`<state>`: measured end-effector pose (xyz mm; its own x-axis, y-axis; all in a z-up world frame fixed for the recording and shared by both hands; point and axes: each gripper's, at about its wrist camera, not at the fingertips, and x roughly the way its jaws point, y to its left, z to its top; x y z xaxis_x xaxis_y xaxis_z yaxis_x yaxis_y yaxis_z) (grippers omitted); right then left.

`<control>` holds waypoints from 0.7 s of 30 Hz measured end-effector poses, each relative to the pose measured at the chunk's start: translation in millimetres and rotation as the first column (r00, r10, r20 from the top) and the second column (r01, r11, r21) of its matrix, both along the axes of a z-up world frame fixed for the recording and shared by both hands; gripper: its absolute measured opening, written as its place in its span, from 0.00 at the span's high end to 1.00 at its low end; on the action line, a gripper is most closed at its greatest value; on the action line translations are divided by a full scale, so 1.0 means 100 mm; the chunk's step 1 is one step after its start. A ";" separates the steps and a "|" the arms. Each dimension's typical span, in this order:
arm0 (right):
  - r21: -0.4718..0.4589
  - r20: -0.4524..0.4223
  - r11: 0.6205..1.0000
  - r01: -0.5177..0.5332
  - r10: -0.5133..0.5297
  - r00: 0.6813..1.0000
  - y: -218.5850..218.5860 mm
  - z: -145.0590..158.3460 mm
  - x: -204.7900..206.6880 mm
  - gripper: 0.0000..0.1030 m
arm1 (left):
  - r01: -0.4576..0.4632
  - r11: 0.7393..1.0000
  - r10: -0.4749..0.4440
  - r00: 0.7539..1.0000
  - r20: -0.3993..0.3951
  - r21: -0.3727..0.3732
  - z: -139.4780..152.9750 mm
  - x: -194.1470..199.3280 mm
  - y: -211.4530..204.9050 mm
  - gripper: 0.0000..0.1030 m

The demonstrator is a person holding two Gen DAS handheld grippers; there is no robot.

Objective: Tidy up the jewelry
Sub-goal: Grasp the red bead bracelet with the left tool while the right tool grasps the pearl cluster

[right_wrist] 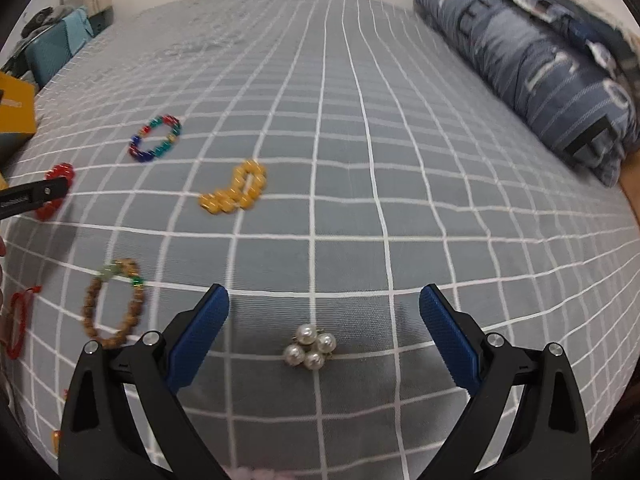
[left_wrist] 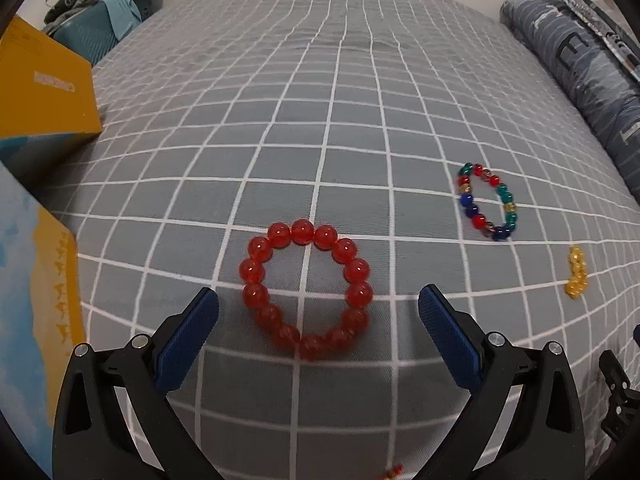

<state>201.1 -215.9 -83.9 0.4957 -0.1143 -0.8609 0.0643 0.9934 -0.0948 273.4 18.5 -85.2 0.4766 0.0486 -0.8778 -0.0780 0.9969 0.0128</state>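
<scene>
A bed covered with a grey sheet (left_wrist: 320,120) crossed by white grid lines fills both views, with a folded blue quilt (right_wrist: 540,60) along its right edge. At the far left of the left wrist view stand a yellow box (left_wrist: 44,92) and, nearer, a blue and yellow box (left_wrist: 32,300) on the sheet. The left gripper (left_wrist: 319,304) has its jaws spread wide and holds nothing; the red bead bracelet (left_wrist: 306,288) lies flat on the sheet between its blue pads (left_wrist: 192,340), touching neither. Further right lie a multicoloured bead bracelet (left_wrist: 488,202) and, near the edge of the view, a yellow bead bracelet (left_wrist: 576,272). In the right wrist view, a thin red cord loop (right_wrist: 18,324) lies at the left edge, then a brown bead bracelet (right_wrist: 114,304), with the yellow bead bracelet beyond it. The right gripper (right_wrist: 324,304) is likewise wide open and empty, a small pearl cluster (right_wrist: 310,348) resting on the sheet between its fingers, apart from both.
</scene>
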 end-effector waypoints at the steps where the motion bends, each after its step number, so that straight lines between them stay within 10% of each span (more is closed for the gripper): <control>1: 0.008 -0.008 1.000 0.003 -0.003 1.000 -0.02 -0.03 0.01 0.11 | -0.008 1.000 0.008 1.000 -0.020 -0.007 -0.05 0.05 0.01 0.05; 13: 0.143 -0.106 0.989 0.029 -0.013 0.994 -0.18 -0.20 0.11 0.11 | -0.014 1.000 0.014 0.999 -0.047 0.002 -0.17 0.21 0.07 0.10; 21: 0.142 -0.102 0.990 -0.004 0.018 0.995 -0.15 -0.16 0.07 0.35 | 0.028 1.000 -0.027 0.999 -0.043 0.014 -0.10 0.09 -0.02 0.53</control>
<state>207.7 -230.5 -99.8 0.4046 0.0174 -0.9143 0.0505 0.9979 0.0414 282.6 16.2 -95.5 0.4399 0.0489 -0.8967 -0.0494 0.9983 0.0302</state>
